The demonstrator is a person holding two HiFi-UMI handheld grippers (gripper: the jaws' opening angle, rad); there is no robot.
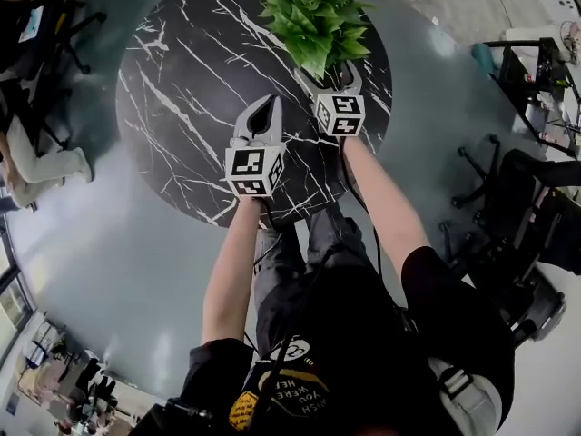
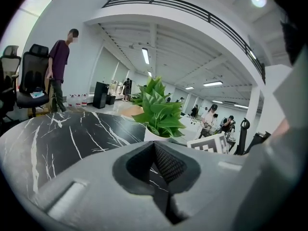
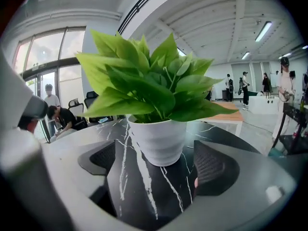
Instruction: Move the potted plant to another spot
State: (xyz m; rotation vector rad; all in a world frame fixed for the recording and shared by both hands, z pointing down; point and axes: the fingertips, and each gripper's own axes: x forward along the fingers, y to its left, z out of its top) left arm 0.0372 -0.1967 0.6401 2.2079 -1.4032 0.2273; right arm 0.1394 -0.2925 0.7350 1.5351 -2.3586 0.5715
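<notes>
The potted plant, green leaves in a white pot, stands on the round black marble table near its far right edge. My right gripper is at the base of the plant. In the right gripper view it is open, with the pot just ahead between the two pads and touching neither. My left gripper hovers over the table's middle, to the left of the plant and nearer to me. Its jaws are shut on nothing, and the plant stands beyond them.
Black office chairs stand on the floor to the table's right, and another at the far left. A person stands beyond the table. Seated people are at the left of the right gripper view.
</notes>
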